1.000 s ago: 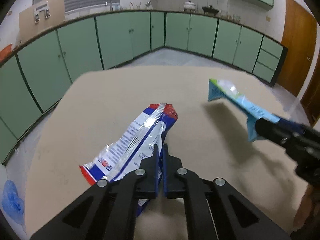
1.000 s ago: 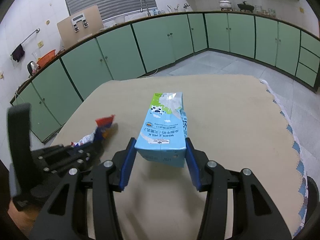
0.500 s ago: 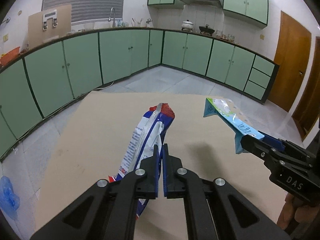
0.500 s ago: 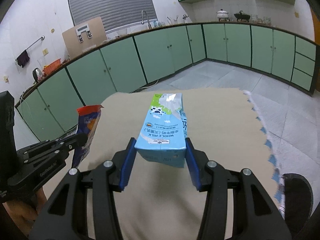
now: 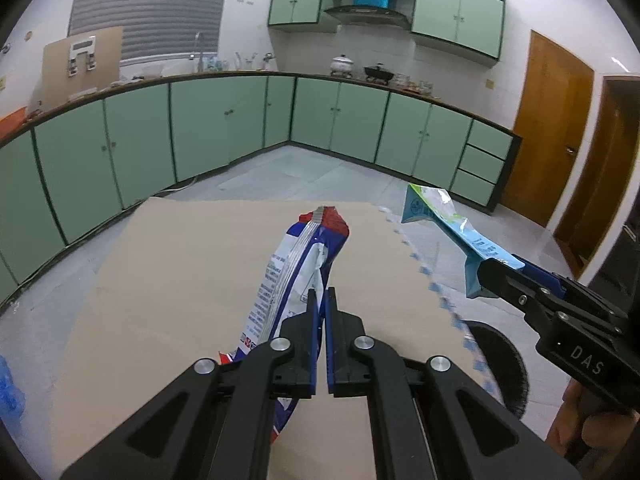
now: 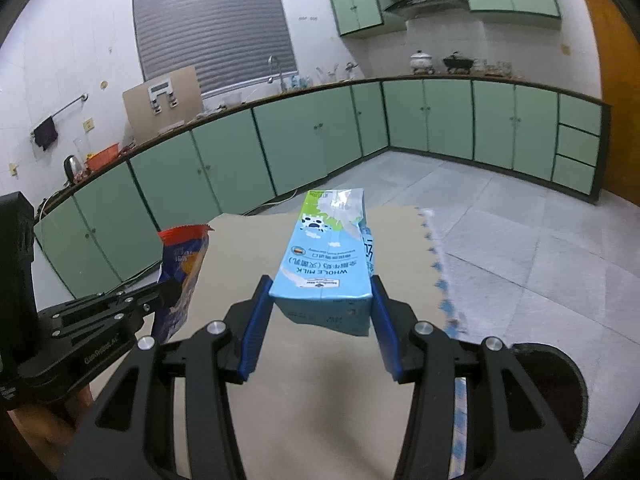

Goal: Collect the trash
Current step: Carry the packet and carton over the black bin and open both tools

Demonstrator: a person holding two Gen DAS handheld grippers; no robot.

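Observation:
My left gripper (image 5: 321, 300) is shut on a blue, white and red snack wrapper (image 5: 296, 268) and holds it up above the tan table (image 5: 180, 264). The wrapper also shows in the right wrist view (image 6: 182, 264). My right gripper (image 6: 320, 304) is shut on a light blue whole milk carton (image 6: 326, 256), held in the air over the table's right side. The carton shows in the left wrist view (image 5: 452, 232) to the right of the wrapper. A black round bin (image 5: 496, 364) stands on the floor by the table's right edge, and its rim shows at the right wrist view's lower right (image 6: 552, 376).
Green cabinets (image 5: 224, 132) line the kitchen walls beyond the table. A wooden door (image 5: 548, 128) is at the right. A blue bag (image 5: 10, 388) lies on the floor at the left. Blue-patterned floor matting (image 6: 436, 264) borders the table's right edge.
Both grippers have risen with their loads. The wrapper has been lifted off the table and now hangs in the left gripper. The bin has come into view at the right.

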